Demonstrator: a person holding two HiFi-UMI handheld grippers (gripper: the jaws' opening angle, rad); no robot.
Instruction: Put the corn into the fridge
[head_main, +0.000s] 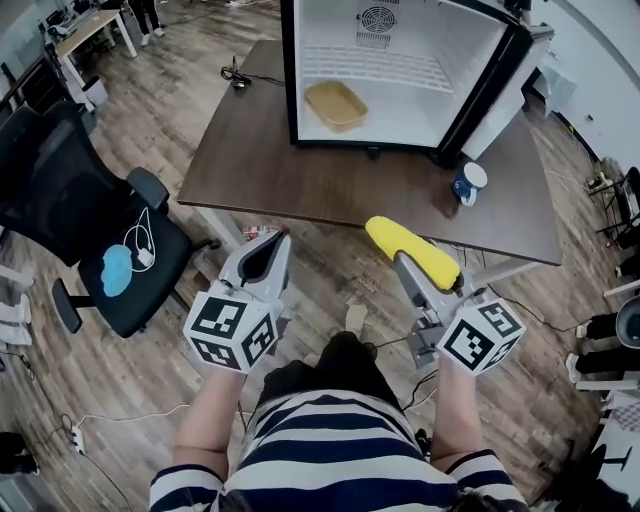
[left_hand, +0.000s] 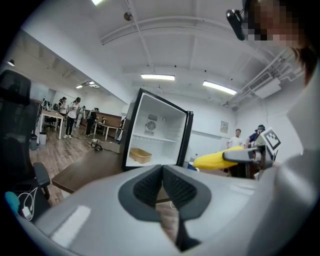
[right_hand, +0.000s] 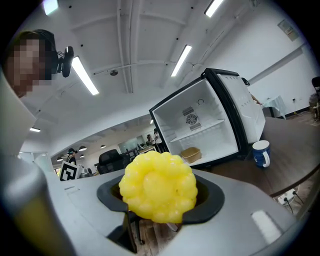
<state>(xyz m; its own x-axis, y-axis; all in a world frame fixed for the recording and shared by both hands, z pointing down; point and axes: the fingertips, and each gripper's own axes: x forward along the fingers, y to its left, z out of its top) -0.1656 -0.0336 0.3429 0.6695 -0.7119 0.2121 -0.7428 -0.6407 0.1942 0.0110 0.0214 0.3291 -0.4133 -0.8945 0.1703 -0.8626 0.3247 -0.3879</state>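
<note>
Right claw (right_hand: 159, 196) clamped on corn (right_hand: 158, 186), seen end-on here; head view shows the cob sticking out ahead. Left claw (left_hand: 162, 186) closed, empty. Beyond both: desk (head_main: 300, 170), mug (head_main: 468, 183), open fridge (head_main: 420, 110), tray (head_main: 336, 104) inside.

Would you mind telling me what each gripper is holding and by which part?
The right gripper holds the corn lengthwise by its near end; the left gripper is shut and empty.
</note>
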